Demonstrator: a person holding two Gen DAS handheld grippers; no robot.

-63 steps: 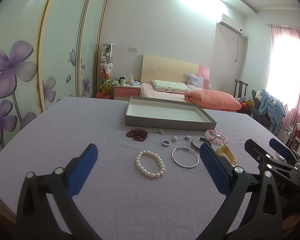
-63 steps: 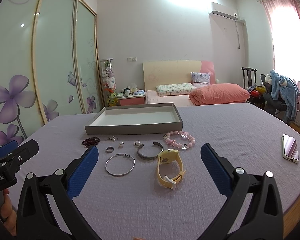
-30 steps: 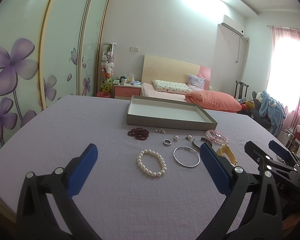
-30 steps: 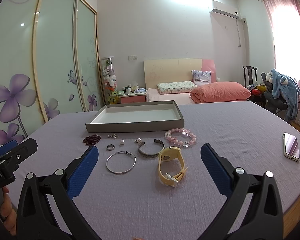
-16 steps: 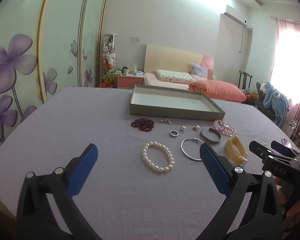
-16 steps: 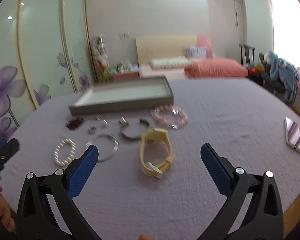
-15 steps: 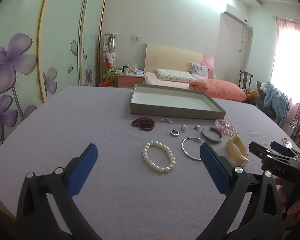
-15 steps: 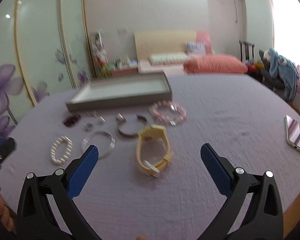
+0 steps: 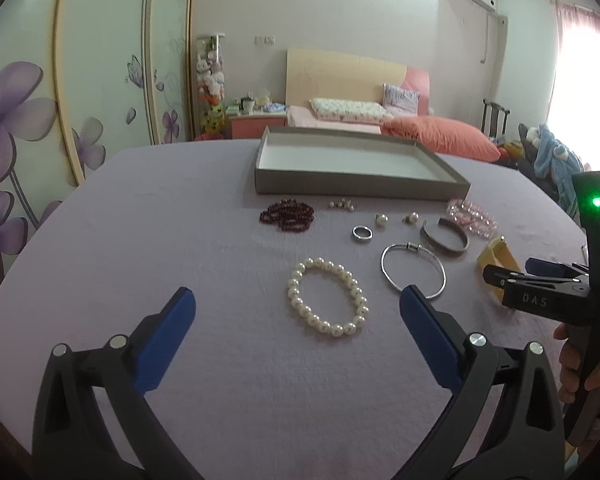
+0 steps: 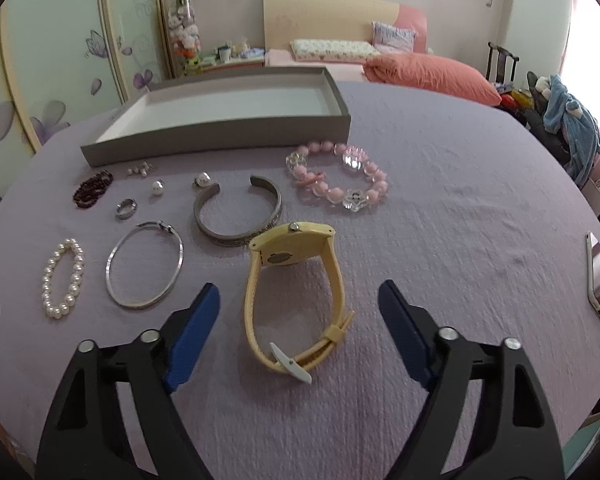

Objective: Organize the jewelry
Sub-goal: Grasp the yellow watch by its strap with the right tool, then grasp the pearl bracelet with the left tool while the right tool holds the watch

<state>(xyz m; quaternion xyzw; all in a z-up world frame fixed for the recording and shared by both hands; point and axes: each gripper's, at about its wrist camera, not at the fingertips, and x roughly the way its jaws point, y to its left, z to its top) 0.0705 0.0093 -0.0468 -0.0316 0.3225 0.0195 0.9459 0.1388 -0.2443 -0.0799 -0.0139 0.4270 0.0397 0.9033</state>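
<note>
Jewelry lies spread on the lilac tablecloth in front of an empty grey tray. My left gripper is open, hovering over a white pearl bracelet that shows between its blue fingers. My right gripper points steeply down at a yellow watch. Its jaws are closing, with the watch strap between them and the pads clear of it. Also on the cloth are a silver bangle, a grey cuff, a pink bead bracelet, a dark red bracelet, a ring and small pearl earrings.
A phone lies near the table's right edge. A hand holds the right gripper's handle at the right of the left wrist view. A bed with an orange pillow stands beyond the table, and wardrobe doors are on the left.
Both grippers have tipped downward and come closer to the jewelry. The right jaws have narrowed, and the yellow watch now sits between the right fingers.
</note>
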